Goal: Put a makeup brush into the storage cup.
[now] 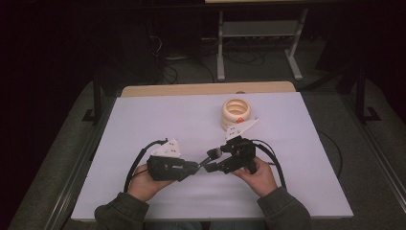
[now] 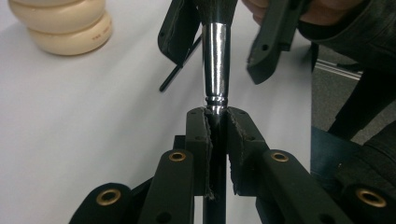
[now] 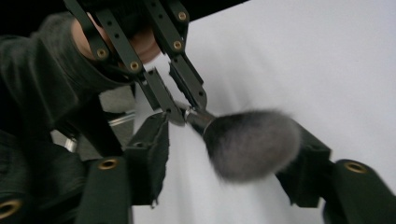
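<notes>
While right gripper [image 3: 224, 154] gapes, left gripper [image 2: 217, 122] clamps brush [image 2: 215, 70]

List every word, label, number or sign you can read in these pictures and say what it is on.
None can be read.
Ring stack: a small faint mark on the lower ring's side, too small and blurred to read.
Brush, left gripper, right gripper: no markings seen.

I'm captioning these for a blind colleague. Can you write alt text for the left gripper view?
The left gripper is shut on the shiny metal ferrule of a makeup brush, which points away over a white table. The right gripper stands open around the brush's far end, and a stack of cream rings sits at upper left.
</notes>
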The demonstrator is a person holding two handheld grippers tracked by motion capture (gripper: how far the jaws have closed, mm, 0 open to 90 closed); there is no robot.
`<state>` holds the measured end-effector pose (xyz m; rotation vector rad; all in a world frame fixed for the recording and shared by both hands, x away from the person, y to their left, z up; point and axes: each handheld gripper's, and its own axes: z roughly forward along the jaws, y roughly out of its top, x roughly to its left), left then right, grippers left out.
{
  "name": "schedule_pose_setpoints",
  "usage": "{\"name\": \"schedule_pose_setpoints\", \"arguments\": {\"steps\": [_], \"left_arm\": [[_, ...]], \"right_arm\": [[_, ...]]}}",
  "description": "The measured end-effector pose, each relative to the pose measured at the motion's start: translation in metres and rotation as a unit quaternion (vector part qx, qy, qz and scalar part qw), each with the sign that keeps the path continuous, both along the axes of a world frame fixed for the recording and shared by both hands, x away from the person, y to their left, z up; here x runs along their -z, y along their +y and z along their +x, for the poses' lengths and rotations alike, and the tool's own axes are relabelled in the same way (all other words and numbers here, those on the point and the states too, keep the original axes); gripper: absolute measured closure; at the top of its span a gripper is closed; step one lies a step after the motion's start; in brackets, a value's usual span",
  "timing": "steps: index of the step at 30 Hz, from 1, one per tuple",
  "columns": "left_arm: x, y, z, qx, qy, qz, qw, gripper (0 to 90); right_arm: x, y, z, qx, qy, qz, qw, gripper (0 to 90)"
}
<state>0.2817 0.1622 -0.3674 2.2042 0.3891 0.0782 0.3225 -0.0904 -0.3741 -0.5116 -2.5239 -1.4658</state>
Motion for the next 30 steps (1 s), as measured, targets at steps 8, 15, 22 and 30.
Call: {"name": "schedule_pose_setpoints", "arguments": {"steps": [8,15,22,30], "left_arm": [[0.0023,-0.0028,-0.0016,0.006,-0.008,0.003,0.9999,79.6],[0.0026,-0.0048,-0.0041,0.010,-0.014,0.001,0.9999,79.6],[0.0023,-0.0053,-0.0053,0.010,-0.015,0.002,0.9998,79.6],[0.0057,-0.0087,-0.0066,0.017,-0.017,0.008,0.9997,79.4]], "right_arm": [[0.0036,-0.0034,0.0006,-0.015,0.016,0.018,0.9996,59.3],[0.0058,-0.0032,0.0011,-0.026,0.030,0.026,0.9989,68.0],[0.0067,-0.0047,0.0020,-0.028,0.036,0.035,0.9984,71.8],[0.0057,-0.0040,-0.0002,-0.036,0.043,0.033,0.9979,76.6]]}}
